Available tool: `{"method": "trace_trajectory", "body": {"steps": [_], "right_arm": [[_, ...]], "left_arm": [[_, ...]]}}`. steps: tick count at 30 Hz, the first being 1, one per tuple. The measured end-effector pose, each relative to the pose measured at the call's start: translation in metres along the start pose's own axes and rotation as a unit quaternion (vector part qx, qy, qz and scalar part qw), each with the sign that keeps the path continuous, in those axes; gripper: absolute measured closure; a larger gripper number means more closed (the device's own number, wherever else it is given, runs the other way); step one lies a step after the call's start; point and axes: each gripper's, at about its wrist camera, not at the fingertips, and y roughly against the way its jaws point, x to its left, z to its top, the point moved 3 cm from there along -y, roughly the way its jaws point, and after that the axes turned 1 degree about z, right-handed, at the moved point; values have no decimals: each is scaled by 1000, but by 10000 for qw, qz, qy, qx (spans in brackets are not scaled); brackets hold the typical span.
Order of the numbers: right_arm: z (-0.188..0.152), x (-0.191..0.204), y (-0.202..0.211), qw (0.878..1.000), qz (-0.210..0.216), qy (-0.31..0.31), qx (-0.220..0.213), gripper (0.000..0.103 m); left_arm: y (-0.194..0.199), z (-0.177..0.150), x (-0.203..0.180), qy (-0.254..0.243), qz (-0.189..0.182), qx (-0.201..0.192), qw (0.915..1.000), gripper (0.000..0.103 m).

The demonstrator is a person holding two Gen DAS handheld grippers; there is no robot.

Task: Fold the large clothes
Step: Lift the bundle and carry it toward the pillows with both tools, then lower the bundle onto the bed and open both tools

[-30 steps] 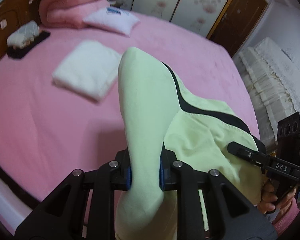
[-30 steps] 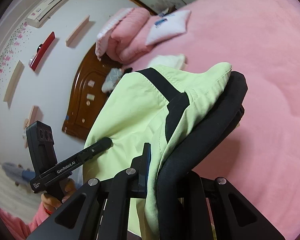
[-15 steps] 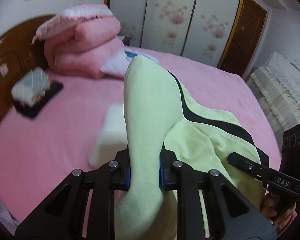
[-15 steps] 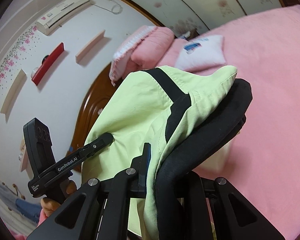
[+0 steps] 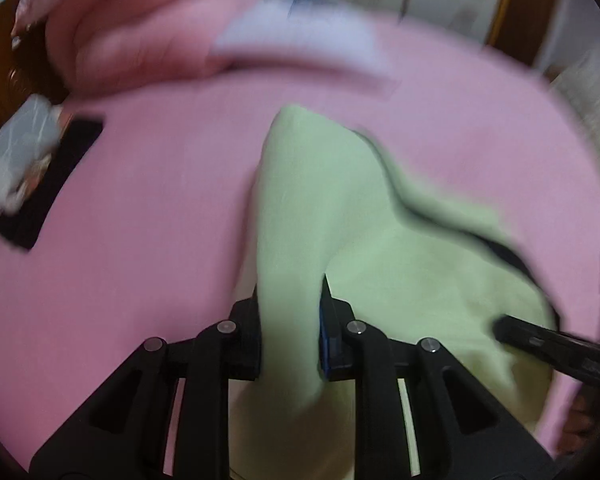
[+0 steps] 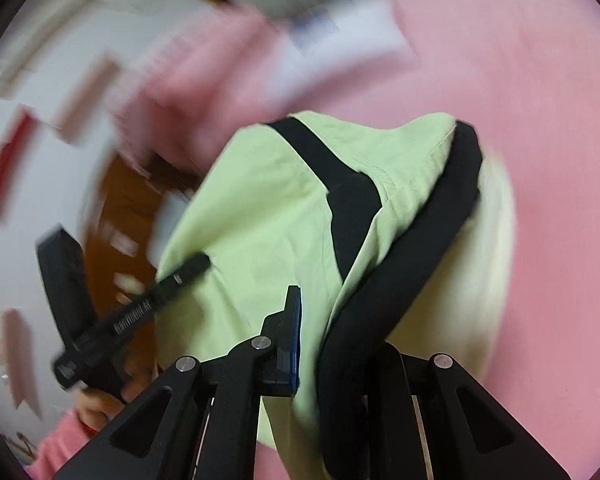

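A light green garment with black trim hangs between my two grippers above the pink bed. My left gripper is shut on a bunched green edge of it. My right gripper is shut on the garment where the black band runs along its edge. The right gripper shows at the right in the left wrist view, and the left gripper at the left in the right wrist view. Both views are motion-blurred.
Folded pink quilts and a white pillow lie at the head of the bed. A grey bundle on a black mat sits at the left. A wooden headboard and a white wall with shelves stand behind.
Both grippers have swung forward and down toward the head of the bed with the garment. The folded white towel seen earlier is no longer in the left wrist view.
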Motion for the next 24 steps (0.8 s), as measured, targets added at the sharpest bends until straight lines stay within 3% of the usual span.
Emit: {"method": "trace_trajectory", "body": {"steps": [2, 3, 4, 5, 6, 7, 9, 11, 13, 17, 19, 21, 24], "right_arm": [[-13, -17, -29, 9994, -107, 51, 338, 86], [-21, -23, -30, 9997, 91, 153, 185, 76], [-26, -27, -27, 9997, 144, 170, 79, 58], [-32, -32, -24, 9999, 99, 90, 37, 50], [-40, -36, -21, 9998, 186, -37, 12, 47], [-48, -39, -17, 9991, 366, -202, -52, 47], [-62, -38, -10, 9988, 335, -337, -73, 47], [-68, -26, -12, 9991, 269, -281, 154, 47], [-70, -7, -12, 9994, 181, 23, 296, 47], [-52, 29, -33, 9920, -528, 1051, 464, 49], [-40, 44, -45, 9852, -546, 1467, 701, 85], [-30, 45, -50, 9861, -385, 1326, 923, 87], [-10, 30, -44, 9947, 217, 236, 976, 89]], "left_arm": [[-11, -9, 5, -111, 165, -514, 9985, 77], [-12, -8, 9, -15, 84, -624, 9980, 76], [-17, -5, 15, 147, -11, -672, 9976, 74], [-23, -1, 20, 257, -48, -671, 9974, 71], [-23, -2, 19, 295, -40, -670, 9973, 68], [-25, -1, 17, 322, 30, -668, 9972, 66], [-20, -3, 5, 334, 186, -645, 9972, 63], [-15, -8, -1, 359, 503, -486, 9969, 59], [3, -22, -13, 391, 754, -272, 9960, 54], [41, -45, -35, 417, 953, 20, 9946, 47], [51, -58, -41, 406, 886, 180, 9951, 45], [62, -74, -47, 302, 893, 282, 9951, 45], [72, -93, -52, 149, 999, 482, 9937, 45]]}}
